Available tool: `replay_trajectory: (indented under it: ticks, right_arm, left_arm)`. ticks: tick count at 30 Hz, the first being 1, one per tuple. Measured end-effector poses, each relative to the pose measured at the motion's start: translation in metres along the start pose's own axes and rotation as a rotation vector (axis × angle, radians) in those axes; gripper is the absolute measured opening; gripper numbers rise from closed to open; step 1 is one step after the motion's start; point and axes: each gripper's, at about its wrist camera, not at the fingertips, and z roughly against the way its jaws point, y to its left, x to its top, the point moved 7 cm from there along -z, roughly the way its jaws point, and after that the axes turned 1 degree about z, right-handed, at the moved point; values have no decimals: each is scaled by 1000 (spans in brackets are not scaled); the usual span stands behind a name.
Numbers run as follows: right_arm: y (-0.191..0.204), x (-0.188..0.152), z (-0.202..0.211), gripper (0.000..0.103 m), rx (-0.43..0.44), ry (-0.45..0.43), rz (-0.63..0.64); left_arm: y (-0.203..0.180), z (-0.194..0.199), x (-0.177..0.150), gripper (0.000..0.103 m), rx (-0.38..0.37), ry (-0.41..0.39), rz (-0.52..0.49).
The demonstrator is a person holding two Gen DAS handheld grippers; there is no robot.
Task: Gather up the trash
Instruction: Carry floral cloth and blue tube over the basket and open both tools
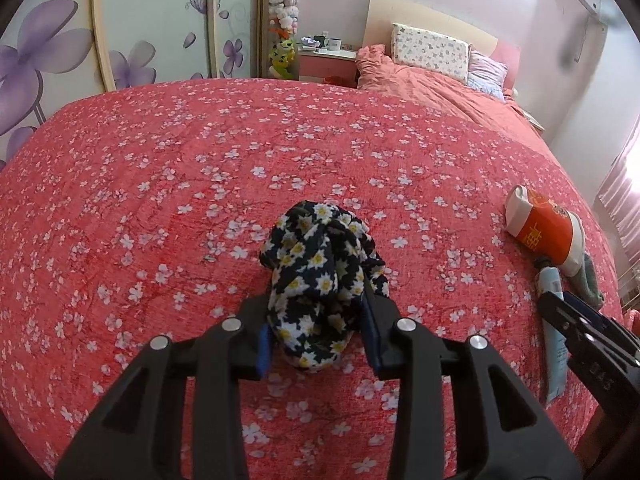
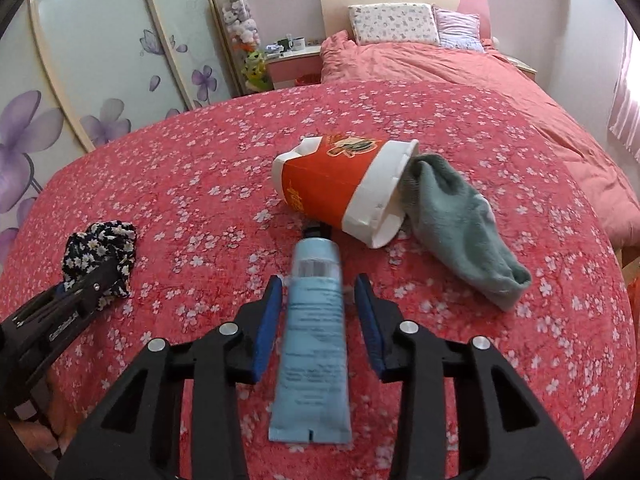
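Observation:
A dark daisy-print cloth [image 1: 320, 276] lies bunched on the red floral bedspread [image 1: 160, 200]. My left gripper [image 1: 318, 320] is open with its blue pads on either side of the cloth. A light blue tube [image 2: 314, 332] lies on the bedspread between the open fingers of my right gripper [image 2: 320, 312], not clamped. Beyond the tube a crushed orange and white paper cup [image 2: 340, 184] lies on its side, with a grey-green sock [image 2: 460, 228] against its mouth. The cup [image 1: 540, 228], the tube [image 1: 554, 344] and the right gripper's side show at the right of the left wrist view.
The bedspread covers a wide surface whose edge curves away left and front. Behind it is a bed with pillows [image 2: 394, 22], a pink nightstand [image 2: 294, 62] with mugs, a column of plush toys [image 1: 282, 20] and flower-print wardrobe doors [image 1: 60, 52].

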Motion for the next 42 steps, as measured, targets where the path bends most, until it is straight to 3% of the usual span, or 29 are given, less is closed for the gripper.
replay_trajectory:
  ticks: [7, 9, 22, 24, 29, 42]
  right_arm:
    - [2, 2, -5, 34, -36, -7, 16]
    - [1, 1, -4, 29, -39, -10, 24]
    - [-2, -3, 1, 28, -21, -10, 29]
    - [-2, -8, 7, 28, -7, -15, 31]
    - [-8, -13, 25, 28, 24, -39, 16]
    - [-44, -21, 80, 28, 56, -133, -65]
  left_arm:
    - [4, 1, -1, 37, -11, -1, 6]
    - [4, 1, 0, 37, -11, -1, 6]
    - [3, 1, 0, 37, -20, -4, 5]
    - [4, 2, 1, 29, -35, -5, 13]
    - [6, 5, 0, 21, -69, -7, 39]
    - [-24, 55, 7, 19, -134, -80, 10]
